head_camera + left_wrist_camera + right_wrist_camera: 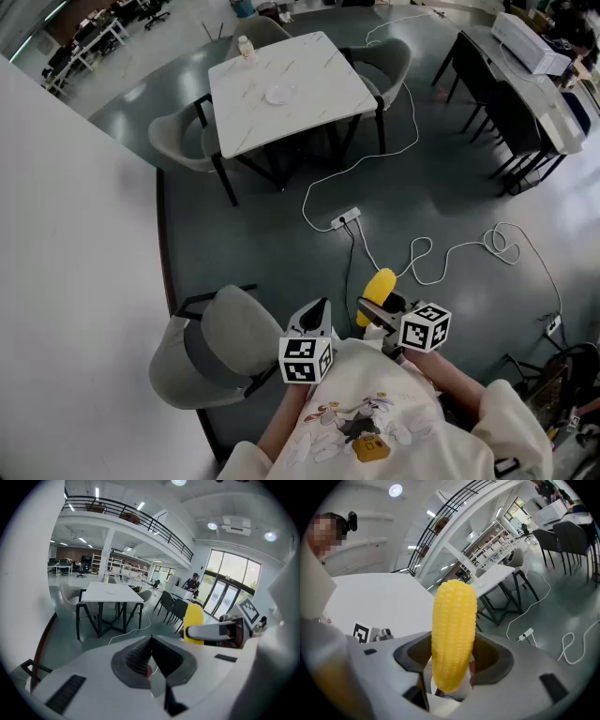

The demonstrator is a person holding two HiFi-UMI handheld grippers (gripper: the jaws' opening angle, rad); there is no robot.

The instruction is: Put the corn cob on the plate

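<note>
While the plate (pixel 278 94) sits on the far counter (pixel 328 70), the right gripper (pixel 451 665)'s fingers pinch the corn cob (pixel 453 630), well apart across open floor (pixel 272 234). The left gripper (pixel 151 660)'s fingers are pressed together.

Grey floor (pixel 272 234) lies open mid-frame (a cable (pixel 414 112) and power strip (pixel 345 220) trail there); chairs (pixel 180 141) hem the upper-centre table (pixel 328 89) bearing the plate (pixel 278 94).

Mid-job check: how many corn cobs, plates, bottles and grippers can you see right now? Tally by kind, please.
corn cob: 1
plate: 1
bottle: 1
grippers: 2, the left gripper and the right gripper
Total: 5
</note>
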